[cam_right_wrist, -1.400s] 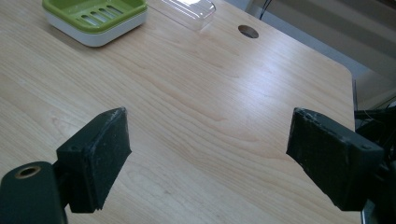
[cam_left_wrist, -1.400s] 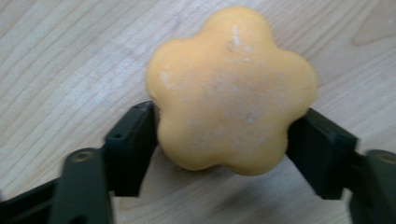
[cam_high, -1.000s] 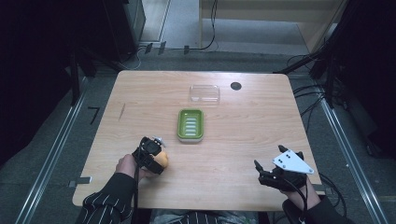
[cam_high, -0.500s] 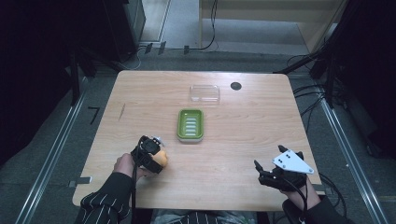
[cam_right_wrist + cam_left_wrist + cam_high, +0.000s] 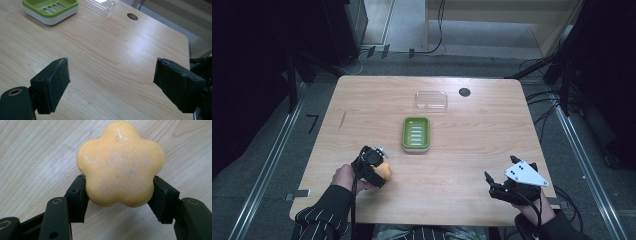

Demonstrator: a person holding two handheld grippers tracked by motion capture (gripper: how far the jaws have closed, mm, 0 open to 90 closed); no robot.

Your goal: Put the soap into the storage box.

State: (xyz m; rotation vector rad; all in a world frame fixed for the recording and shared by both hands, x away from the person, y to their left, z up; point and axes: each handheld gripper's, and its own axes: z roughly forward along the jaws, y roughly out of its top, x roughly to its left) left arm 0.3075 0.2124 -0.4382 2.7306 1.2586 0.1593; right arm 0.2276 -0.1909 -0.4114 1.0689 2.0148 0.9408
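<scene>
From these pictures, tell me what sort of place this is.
Probably a lab recording station: a lone wooden table on grey carpet, metal rails alongside, cables behind, and a person working two hand-held grippers.

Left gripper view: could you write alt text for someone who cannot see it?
A flower-shaped orange soap sits clamped between the two black jaws of the left gripper, seen close from above. Pale wooden table lies beneath it.

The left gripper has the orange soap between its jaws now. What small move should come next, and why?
Probably lift the flower-shaped soap a little off the table. The left gripper has both jaws pressed on its sides, and the green soap dish stands empty just ahead. The right gripper is open, apart.
</scene>
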